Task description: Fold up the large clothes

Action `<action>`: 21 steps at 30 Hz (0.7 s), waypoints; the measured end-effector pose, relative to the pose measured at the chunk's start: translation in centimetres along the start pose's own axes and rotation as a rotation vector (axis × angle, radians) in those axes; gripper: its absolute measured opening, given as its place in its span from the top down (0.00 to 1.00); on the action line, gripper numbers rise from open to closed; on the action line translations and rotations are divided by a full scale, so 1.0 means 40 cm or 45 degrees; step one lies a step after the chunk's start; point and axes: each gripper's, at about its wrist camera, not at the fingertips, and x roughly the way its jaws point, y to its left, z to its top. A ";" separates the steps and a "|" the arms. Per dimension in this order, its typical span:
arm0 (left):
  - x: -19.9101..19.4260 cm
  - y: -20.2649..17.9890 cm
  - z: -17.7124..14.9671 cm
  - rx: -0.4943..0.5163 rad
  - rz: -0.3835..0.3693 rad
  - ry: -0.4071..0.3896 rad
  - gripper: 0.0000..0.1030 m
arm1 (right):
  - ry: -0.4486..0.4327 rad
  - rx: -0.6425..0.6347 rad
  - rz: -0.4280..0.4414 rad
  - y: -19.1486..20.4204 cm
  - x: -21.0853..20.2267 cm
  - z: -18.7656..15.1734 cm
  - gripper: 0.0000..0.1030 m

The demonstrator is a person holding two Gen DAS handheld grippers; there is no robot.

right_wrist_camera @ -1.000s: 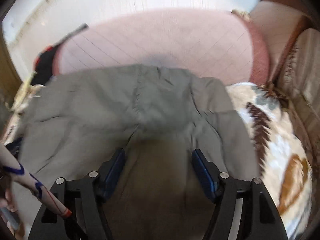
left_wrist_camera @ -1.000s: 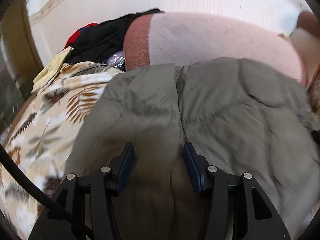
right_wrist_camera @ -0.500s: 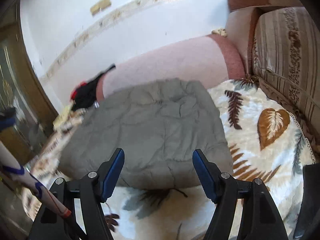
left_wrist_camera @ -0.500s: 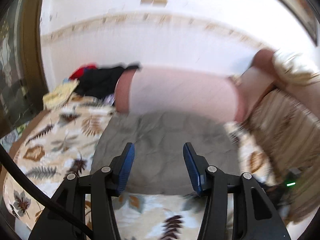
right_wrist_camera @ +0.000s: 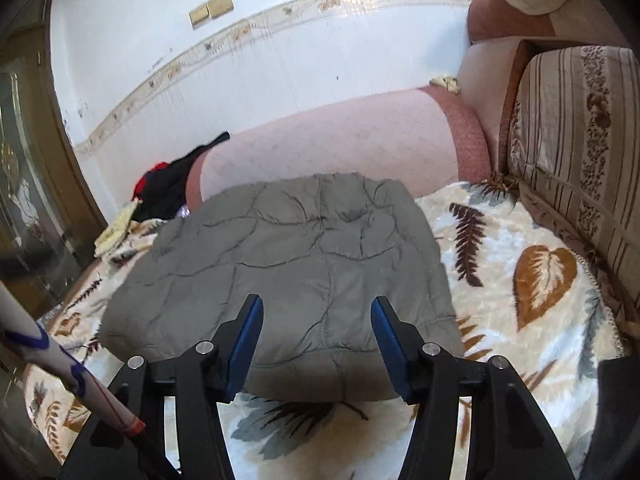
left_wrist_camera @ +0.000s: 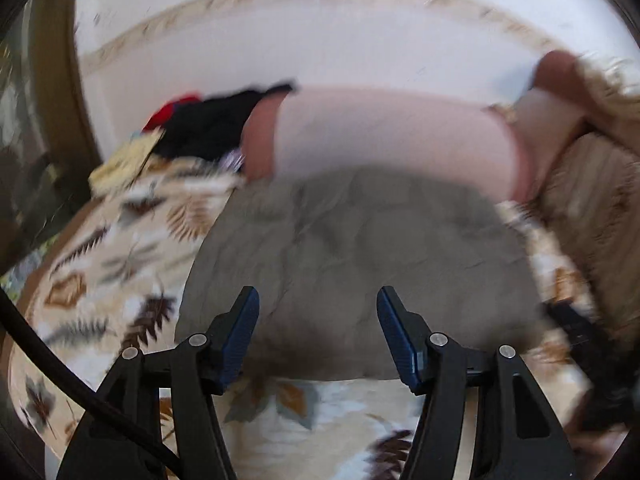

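The grey quilted jacket (right_wrist_camera: 296, 268) lies folded into a compact block on the leaf-patterned blanket (right_wrist_camera: 532, 280), its far edge against the pink bolster (right_wrist_camera: 332, 144). The left gripper (left_wrist_camera: 318, 320) hangs above the jacket's near edge, jaws spread wide, nothing between them. The right gripper (right_wrist_camera: 316, 320) sits likewise over the near edge, jaws wide apart and empty. A heap of black and red clothes (right_wrist_camera: 164, 188) lies at the bolster's left end, just beside the jacket's far left corner. A striped cushion (right_wrist_camera: 580, 140) stands to the right. The left view is blurred
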 end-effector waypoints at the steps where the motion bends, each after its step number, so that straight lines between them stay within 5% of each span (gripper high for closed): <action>1: 0.043 0.014 -0.018 -0.009 0.028 0.008 0.41 | 0.008 -0.001 -0.008 0.002 0.016 -0.004 0.41; 8: 0.244 0.130 -0.072 -0.101 0.170 -0.052 0.41 | 0.054 -0.077 -0.081 0.064 0.158 -0.024 0.41; 11: 0.334 0.153 -0.090 -0.104 0.163 0.069 0.41 | 0.131 -0.136 -0.129 0.084 0.234 -0.044 0.41; 21: 0.360 0.133 -0.108 -0.048 0.203 0.036 0.40 | 0.180 -0.169 -0.180 0.084 0.302 -0.085 0.39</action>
